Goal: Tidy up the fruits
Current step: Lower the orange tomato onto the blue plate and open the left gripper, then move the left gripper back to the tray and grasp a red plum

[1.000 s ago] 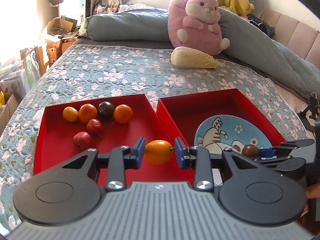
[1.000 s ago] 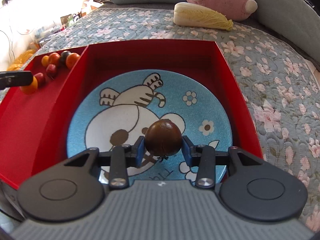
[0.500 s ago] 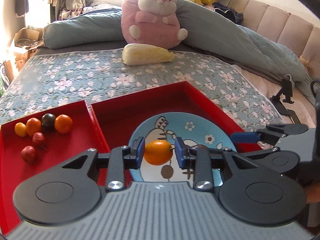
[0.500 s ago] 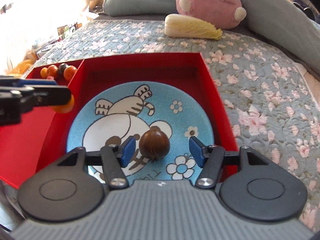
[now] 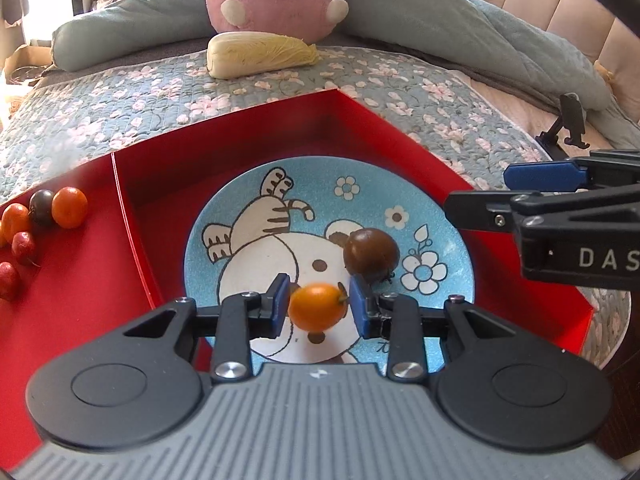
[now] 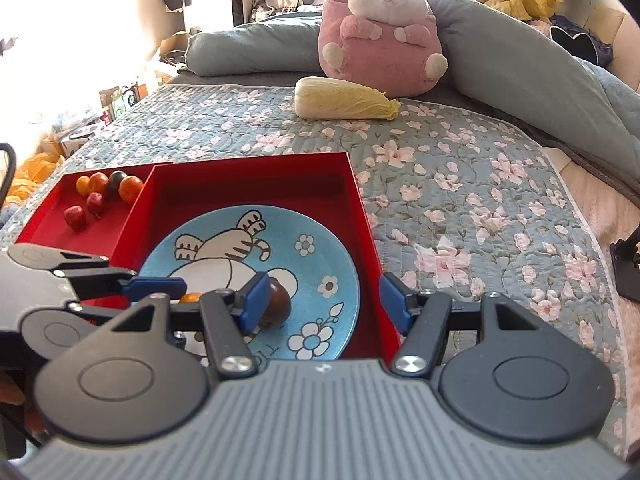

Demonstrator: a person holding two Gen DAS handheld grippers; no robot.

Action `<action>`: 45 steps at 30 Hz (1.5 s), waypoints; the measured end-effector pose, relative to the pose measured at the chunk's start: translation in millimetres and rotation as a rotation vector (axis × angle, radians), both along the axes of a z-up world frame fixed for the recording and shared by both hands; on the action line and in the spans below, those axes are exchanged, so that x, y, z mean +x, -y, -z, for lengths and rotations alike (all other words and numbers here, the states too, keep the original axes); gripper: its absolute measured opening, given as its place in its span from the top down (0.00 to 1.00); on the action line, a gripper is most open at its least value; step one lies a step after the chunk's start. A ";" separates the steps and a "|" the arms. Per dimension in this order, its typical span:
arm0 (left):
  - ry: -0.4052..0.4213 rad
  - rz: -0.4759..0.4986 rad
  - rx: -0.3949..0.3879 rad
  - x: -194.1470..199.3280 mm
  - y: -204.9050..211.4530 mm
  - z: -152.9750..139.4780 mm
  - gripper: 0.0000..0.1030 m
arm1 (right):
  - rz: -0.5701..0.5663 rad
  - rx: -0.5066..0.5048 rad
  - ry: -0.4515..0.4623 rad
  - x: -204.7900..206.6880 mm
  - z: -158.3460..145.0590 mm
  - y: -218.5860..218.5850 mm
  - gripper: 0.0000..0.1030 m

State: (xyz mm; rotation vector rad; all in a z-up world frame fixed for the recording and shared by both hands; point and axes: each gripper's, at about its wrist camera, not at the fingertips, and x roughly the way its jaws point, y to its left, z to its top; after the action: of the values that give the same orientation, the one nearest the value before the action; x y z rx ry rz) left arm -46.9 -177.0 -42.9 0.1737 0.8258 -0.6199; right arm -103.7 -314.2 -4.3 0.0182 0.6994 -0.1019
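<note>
Fruits sorted from left tray (image 5: 80,304) to blue plate (image 5: 224,216), one at a time by each hand. Six small ones (image 5: 69,207) left bunched at the far corner of that left tray, untouched through the last second. Swung across from above the left tray to above the plate: left gripper (image 5: 318,306), pads pinching the orange fruit (image 5: 317,307) and poised just over the plate's near part. Judged next: a lowering and a release beside the fruit already there. Set down on the plate near its painted flowers: dark brown fruit (image 5: 371,255), loose, touched by no pad. Just opened and lifted off it: right gripper (image 6: 320,300), jaws spread, nothing between them, drawn back over the plate's right side. Counted so far: one fruit delivered, a second about to be, six remaining.
</note>
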 end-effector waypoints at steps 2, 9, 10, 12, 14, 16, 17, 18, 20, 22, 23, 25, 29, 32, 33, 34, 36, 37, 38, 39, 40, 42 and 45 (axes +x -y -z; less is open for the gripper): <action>0.001 -0.009 0.001 0.1 -1.2 -0.3 0.62 | -0.005 0.004 -0.003 0.4 0.4 -1.3 0.39; 0.008 -0.022 -0.013 -2.9 -5.9 -9.1 0.49 | -0.016 0.007 0.001 -1.7 -3.2 -7.4 0.38; 0.012 -0.026 -0.019 -3.3 -7.4 -11.5 0.47 | -0.017 0.007 0.003 -1.9 -3.9 -7.9 0.38; 0.021 -0.029 -0.031 -5.1 -10.4 -17.0 0.45 | -0.018 0.006 0.004 -1.7 -5.4 -9.7 0.38; 0.033 -0.031 -0.037 -6.7 -13.6 -21.8 0.42 | -0.021 0.005 0.007 -1.4 -6.6 -12.2 0.38; 0.043 -0.034 -0.044 -8.4 -17.8 -27.0 0.41 | -0.025 0.005 0.010 -0.8 -8.5 -16.0 0.38; 0.045 -0.036 -0.049 -8.5 -20.6 -29.2 0.40 | -0.028 0.005 0.012 -0.1 -9.5 -17.8 0.38; 0.048 -0.040 -0.056 -8.6 -24.1 -31.8 0.40 | -0.031 0.005 0.015 0.3 -10.6 -19.9 0.38; 0.052 -0.049 -0.070 -8.5 -32.1 -37.0 0.40 | -0.038 0.005 0.023 1.5 -13.5 -25.3 0.38; 0.061 -0.055 -0.081 -7.6 -42.1 -42.6 0.40 | -0.044 0.006 0.036 2.4 -16.6 -30.8 0.37; 0.065 -0.060 -0.085 -6.5 -47.9 -45.5 0.40 | -0.046 0.010 0.043 3.1 -18.4 -33.8 0.34; 0.073 -0.078 -0.091 -3.3 -61.5 -50.3 0.40 | -0.048 0.011 0.059 5.3 -22.9 -40.6 0.29; 0.094 -0.133 -0.075 9.6 -94.3 -56.1 0.40 | -0.072 -0.007 0.092 12.9 -31.8 -56.9 0.29; 0.113 -0.185 -0.043 24.5 -123.3 -58.0 0.40 | -0.098 -0.005 0.108 22.4 -38.5 -71.2 0.29; 0.119 -0.202 -0.035 29.5 -133.2 -58.7 0.40 | -0.108 -0.003 0.112 25.5 -40.0 -76.0 0.29; 0.126 -0.218 -0.024 34.7 -142.9 -59.0 0.40 | -0.118 -0.001 0.116 28.7 -41.1 -81.5 0.29; 0.137 -0.256 -0.005 45.2 -161.6 -57.9 0.40 | -0.137 0.002 0.117 35.5 -41.7 -91.7 0.29; 0.137 -0.278 -0.002 51.6 -172.8 -56.2 0.40 | -0.150 0.003 0.114 39.6 -41.5 -98.2 0.29; 0.134 -0.300 0.001 56.4 -181.3 -54.3 0.40 | -0.160 0.004 0.112 43.4 -40.7 -103.4 0.29; 0.127 -0.326 0.003 62.1 -190.5 -51.4 0.40 | -0.173 0.008 0.108 48.5 -39.4 -109.9 0.29; 0.118 -0.344 0.000 66.3 -197.9 -48.4 0.40 | -0.185 0.013 0.105 53.2 -38.1 -115.5 0.29; 0.089 -0.372 0.000 75.1 -210.2 -40.2 0.40 | -0.212 0.024 0.094 64.5 -35.1 -128.8 0.29; 0.065 -0.390 0.029 87.1 -219.8 -27.6 0.40 | -0.234 0.046 0.070 81.7 -31.0 -145.3 0.29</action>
State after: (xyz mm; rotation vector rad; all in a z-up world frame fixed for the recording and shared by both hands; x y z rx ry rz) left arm 40.2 42.8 -15.3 0.0552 0.7797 -0.2343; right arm -22.0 -168.9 26.7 -0.0156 0.6298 0.1385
